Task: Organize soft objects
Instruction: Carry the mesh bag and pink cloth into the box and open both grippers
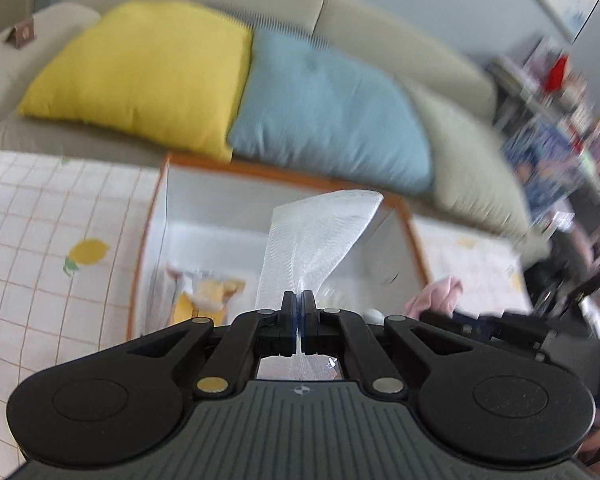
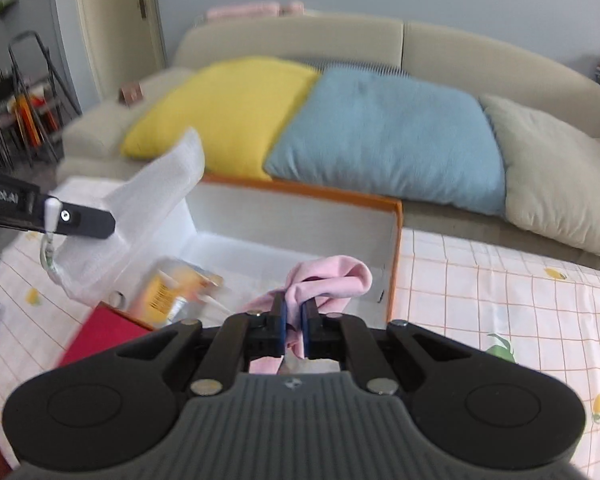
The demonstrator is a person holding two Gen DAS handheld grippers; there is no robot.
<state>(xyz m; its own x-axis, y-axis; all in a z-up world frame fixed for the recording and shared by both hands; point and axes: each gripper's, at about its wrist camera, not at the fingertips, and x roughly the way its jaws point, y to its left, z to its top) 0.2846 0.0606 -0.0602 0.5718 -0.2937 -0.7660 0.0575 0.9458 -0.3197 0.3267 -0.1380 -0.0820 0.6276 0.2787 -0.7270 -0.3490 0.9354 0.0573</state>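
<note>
My left gripper (image 1: 299, 298) is shut on a white mesh cloth (image 1: 320, 236) and holds it up over the orange-rimmed white box (image 1: 172, 216). It also shows in the right wrist view (image 2: 100, 222) with the white cloth (image 2: 156, 196) at the box's left side. My right gripper (image 2: 293, 308) is shut on a pink cloth (image 2: 332, 278) over the box's front right part (image 2: 396, 248). The pink cloth also shows in the left wrist view (image 1: 440, 294). A yellow packet (image 2: 172, 292) lies inside the box.
The box stands on a lemon-print checked tablecloth (image 2: 500, 300). Behind it is a beige sofa (image 2: 292, 36) with a yellow cushion (image 2: 228, 108), a blue cushion (image 2: 388, 132) and a beige cushion (image 2: 560, 176). A red lid (image 2: 104, 336) lies at the box's front left.
</note>
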